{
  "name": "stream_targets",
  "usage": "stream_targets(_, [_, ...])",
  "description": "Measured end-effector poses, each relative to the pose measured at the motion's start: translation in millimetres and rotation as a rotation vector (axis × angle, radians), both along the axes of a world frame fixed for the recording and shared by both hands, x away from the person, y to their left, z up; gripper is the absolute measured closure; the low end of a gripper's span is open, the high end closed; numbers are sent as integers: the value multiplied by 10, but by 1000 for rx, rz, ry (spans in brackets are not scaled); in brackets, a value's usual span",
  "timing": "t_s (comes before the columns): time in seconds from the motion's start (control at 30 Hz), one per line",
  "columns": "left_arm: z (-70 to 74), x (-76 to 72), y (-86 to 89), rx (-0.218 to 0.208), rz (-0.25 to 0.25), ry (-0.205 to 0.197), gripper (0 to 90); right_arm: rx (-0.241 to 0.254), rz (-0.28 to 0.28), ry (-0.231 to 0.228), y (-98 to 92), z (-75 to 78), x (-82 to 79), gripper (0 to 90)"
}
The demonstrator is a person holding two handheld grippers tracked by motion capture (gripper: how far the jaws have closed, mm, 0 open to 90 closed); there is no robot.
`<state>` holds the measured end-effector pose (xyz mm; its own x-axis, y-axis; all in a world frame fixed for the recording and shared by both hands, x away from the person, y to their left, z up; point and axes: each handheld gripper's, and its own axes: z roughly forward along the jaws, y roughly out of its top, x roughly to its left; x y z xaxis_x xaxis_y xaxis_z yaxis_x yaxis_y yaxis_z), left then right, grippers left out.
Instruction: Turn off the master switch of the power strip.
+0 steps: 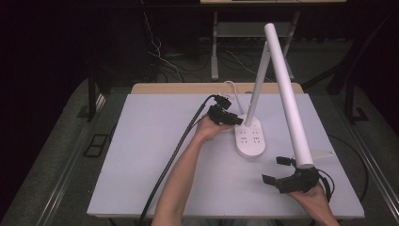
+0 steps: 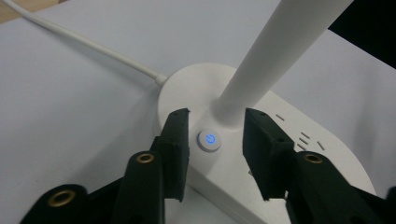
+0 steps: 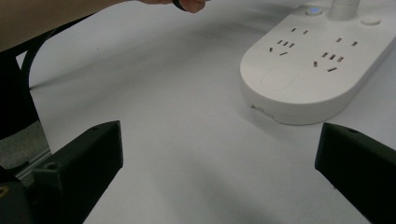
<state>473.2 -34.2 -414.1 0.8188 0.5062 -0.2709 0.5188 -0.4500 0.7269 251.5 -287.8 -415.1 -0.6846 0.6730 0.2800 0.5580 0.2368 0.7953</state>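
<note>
A white desk lamp stands on the table on an oval base (image 1: 250, 137) with socket holes in its top. Its stem (image 1: 256, 84) rises from the base's far end, and the long tube head (image 1: 288, 94) slants down toward the front right. My left gripper (image 1: 236, 120) hovers at the base's far left end. It is open, its jaws on either side of a round button lit blue (image 2: 209, 140), right by the stem (image 2: 280, 51). My right gripper (image 1: 274, 169) is wide open and empty near the front right, just under the tube's low end.
The lamp's white cord (image 2: 84, 42) runs off the base toward the table's far edge. A thick black cable (image 1: 174, 155) trails from the left gripper across the grey table top (image 1: 155, 141) to the front edge. The person's forearm (image 3: 46, 18) crosses the middle.
</note>
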Motion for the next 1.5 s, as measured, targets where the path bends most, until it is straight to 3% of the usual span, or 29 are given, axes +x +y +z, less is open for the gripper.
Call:
stream_targets(0.17, [-33, 23, -6, -12, 6, 13, 742, -1, 3, 0, 1, -1, 0, 2])
stream_targets(0.33, [-74, 34, -31, -34, 18, 24, 821, -1, 4, 0, 1, -1, 2, 2])
stream_targets(0.5, [-109, 50, -54, -24, 16, 37, 883, -4, 9, 2, 10, -3, 4, 2])
stream_targets(0.93, [-120, 27, -159, 34, -13, -1, 899, -7, 7, 3, 14, -7, 6, 2])
stream_targets(1.2, [-186, 89, -112, -36, 0, 72, 900, -8, 7, -3, 10, -4, -2, 2])
stream_targets(1.33, [-178, 90, -132, -24, 6, 69, 900, -7, 7, -2, 10, -5, 1, 2])
stream_targets(1.43, [-194, 125, -106, -49, 13, 113, 900, 12, 0, 0, -10, 5, -6, 2])
stream_targets(1.5, [-203, 135, -97, -56, 14, 121, 900, 19, -3, 5, -19, 11, -11, 2])
